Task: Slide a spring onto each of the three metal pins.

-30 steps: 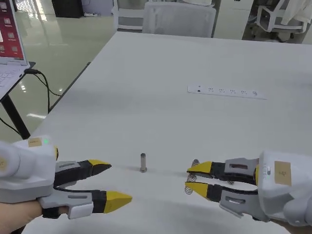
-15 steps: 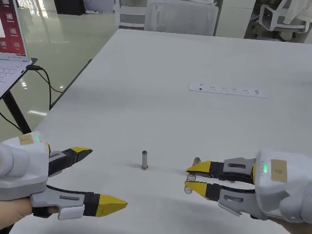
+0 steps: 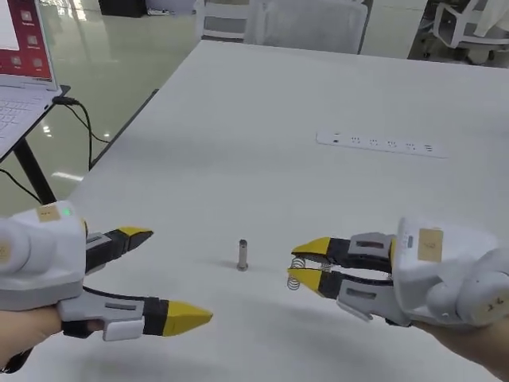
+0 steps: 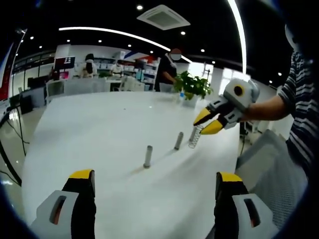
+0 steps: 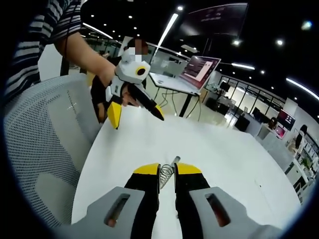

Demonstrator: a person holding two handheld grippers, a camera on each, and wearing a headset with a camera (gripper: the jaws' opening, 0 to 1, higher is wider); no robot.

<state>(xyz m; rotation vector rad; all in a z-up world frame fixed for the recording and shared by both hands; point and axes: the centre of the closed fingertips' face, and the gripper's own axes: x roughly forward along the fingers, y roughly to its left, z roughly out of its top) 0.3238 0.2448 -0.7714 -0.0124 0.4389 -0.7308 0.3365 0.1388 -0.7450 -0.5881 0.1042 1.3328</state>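
Note:
One short metal pin [image 3: 242,255] stands upright on the white table [image 3: 262,151]. In the left gripper view two pins [image 4: 148,156] [image 4: 179,141] stand in a row. My right gripper [image 3: 308,261] is shut on a small coil spring [image 3: 297,273], which hangs just right of the pin. The right gripper view has the spring [image 5: 167,174] pinched between the right gripper [image 5: 167,170] jaws, a pin [image 5: 175,160] just beyond it. My left gripper [image 3: 163,274] is wide open and holds nothing, left of the pin. Across the table in the left gripper view is the right gripper [image 4: 212,122] with the spring [image 4: 194,137].
A white power strip [image 3: 382,145] lies further back on the table. A laptop [image 3: 24,48] with a black cable [image 3: 87,127] stands off the table's left edge. A mesh chair [image 5: 45,149] is near the person. People stand in the background.
My right gripper has carried the spring left, closer to the standing pin. My left gripper's jaws have spread wider than a second ago.

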